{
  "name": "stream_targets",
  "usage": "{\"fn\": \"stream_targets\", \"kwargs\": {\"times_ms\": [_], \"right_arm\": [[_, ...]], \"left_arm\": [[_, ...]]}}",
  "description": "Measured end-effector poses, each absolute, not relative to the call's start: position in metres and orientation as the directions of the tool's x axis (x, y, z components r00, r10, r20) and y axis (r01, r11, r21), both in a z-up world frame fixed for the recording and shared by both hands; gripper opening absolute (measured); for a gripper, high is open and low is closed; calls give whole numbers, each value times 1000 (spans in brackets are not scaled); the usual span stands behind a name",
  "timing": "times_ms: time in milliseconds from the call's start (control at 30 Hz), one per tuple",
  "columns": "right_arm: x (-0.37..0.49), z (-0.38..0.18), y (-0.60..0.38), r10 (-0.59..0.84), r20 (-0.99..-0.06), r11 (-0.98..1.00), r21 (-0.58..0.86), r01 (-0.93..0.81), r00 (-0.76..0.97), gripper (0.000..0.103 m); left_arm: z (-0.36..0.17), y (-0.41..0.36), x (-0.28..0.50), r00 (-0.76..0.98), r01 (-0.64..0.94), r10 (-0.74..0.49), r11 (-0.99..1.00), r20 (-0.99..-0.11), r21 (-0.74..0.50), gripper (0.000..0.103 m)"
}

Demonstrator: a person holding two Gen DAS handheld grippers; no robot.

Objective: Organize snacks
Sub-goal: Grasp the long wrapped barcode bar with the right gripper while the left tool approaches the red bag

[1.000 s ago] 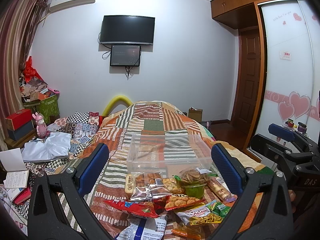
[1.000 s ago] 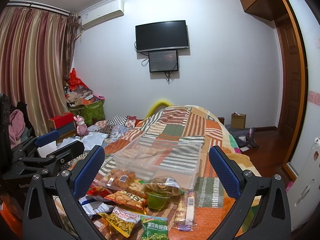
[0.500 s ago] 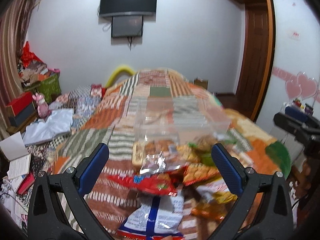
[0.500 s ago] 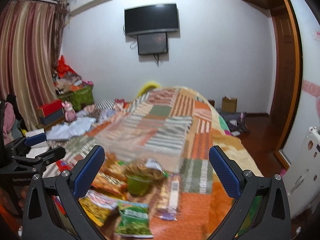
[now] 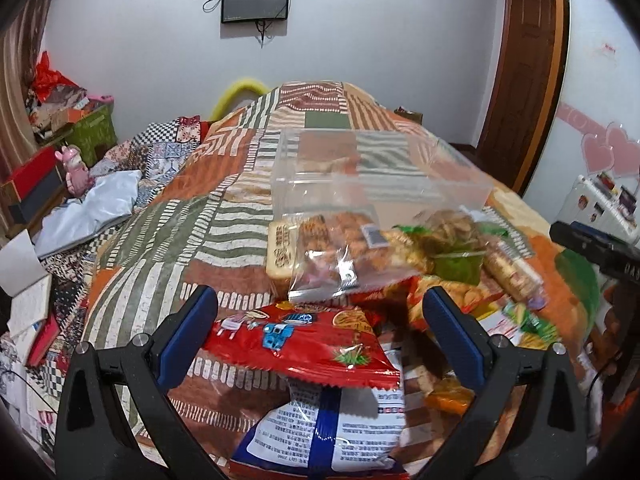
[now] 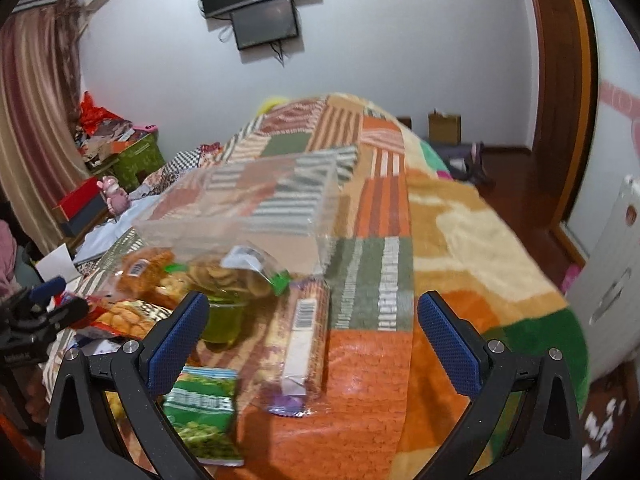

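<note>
A pile of snack packs lies on a patchwork bedspread in front of a clear plastic bin (image 5: 380, 168). My left gripper (image 5: 320, 316) is open above a red snack bag (image 5: 304, 340), with a white and blue bag (image 5: 320, 428) below it and a clear bag of fried snacks (image 5: 340, 248) beyond. My right gripper (image 6: 312, 320) is open above a long biscuit pack (image 6: 304, 344). A green pea bag (image 6: 204, 412) lies by its left finger, and a green jelly cup (image 6: 222, 320) and a bag of round crackers (image 6: 232, 272) lie ahead. The bin (image 6: 256, 204) stands behind them.
The bedspread (image 6: 400, 340) drops off at the right toward a wooden floor and a door (image 6: 560, 80). Left of the bed are clothes, books and boxes (image 5: 36, 184). The other gripper shows at each view's edge (image 5: 600, 248) (image 6: 32, 320).
Both grippers have tilted down and moved in over the snack pile. The snacks and bin now look larger and closer. Both grippers stay open.
</note>
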State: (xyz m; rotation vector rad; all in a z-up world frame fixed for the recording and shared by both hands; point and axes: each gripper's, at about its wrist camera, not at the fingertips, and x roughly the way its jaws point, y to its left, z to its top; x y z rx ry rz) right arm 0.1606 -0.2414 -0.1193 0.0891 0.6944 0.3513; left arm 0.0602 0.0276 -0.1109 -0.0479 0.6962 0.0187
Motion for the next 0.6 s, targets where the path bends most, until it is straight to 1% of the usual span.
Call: {"fn": "stream_targets", "kwargs": {"times_ms": [67, 200, 267, 400, 533, 600], "right_arm": [[165, -127, -243, 347, -629, 937, 208, -280, 695, 102], [171, -139, -239, 336, -664, 940, 193, -281, 668, 92], [173, -144, -234, 343, -678, 936, 191, -295, 650, 89], [174, -153, -225, 362, -703, 925, 189, -330, 612, 79], [177, -160, -218, 372, -721, 918, 190, -349, 585, 74], [178, -165, -216, 373, -732, 915, 189, -355, 570, 70]], "left_arm": [[-114, 24, 58, 777, -30, 14, 999, -629, -14, 103], [-116, 25, 59, 788, -22, 8, 1000, -616, -14, 103], [-118, 30, 60, 785, -31, 8, 999, -620, -25, 103], [-124, 43, 62, 771, -53, 2, 997, -637, -60, 103], [-134, 50, 63, 752, -48, -5, 997, -659, -63, 103], [-139, 52, 63, 740, -44, -8, 997, -672, -60, 103]]}}
